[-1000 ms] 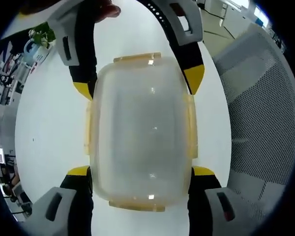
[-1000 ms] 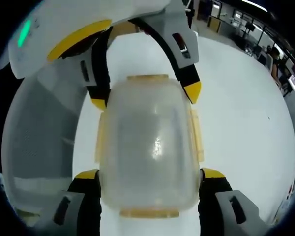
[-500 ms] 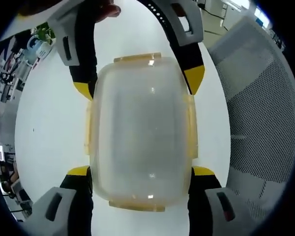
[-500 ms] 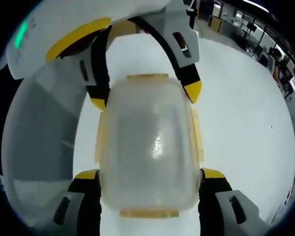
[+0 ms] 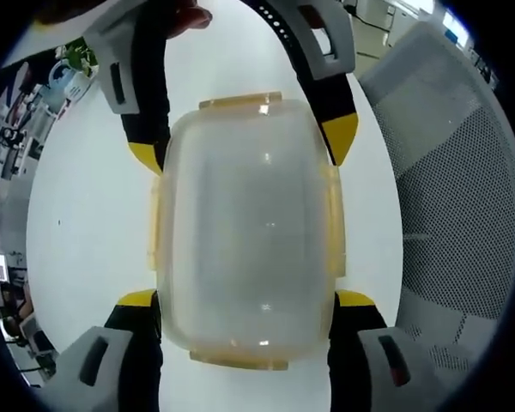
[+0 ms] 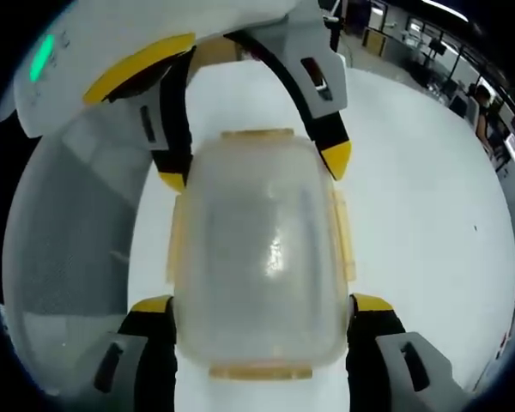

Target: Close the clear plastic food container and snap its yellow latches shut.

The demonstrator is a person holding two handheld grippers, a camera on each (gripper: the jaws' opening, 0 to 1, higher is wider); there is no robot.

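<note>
— Where is the container (image 5: pixel 245 227)?
— Above the white bench (image 5: pixel 86 223), clamped between both tools: left tool (image 5: pixel 245 300) grips one end, right tool (image 6: pixel 262 305) the opposite, yellow latches (image 5: pixel 240 101) around its rim.

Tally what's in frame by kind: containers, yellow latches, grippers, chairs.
Clear plastic container: 1
Yellow latches: 4, top, bottom, left side, right side
Grippers: 2, left gripper and right gripper, one at each end of the container
Mesh chair: 1
Total: 8
</note>
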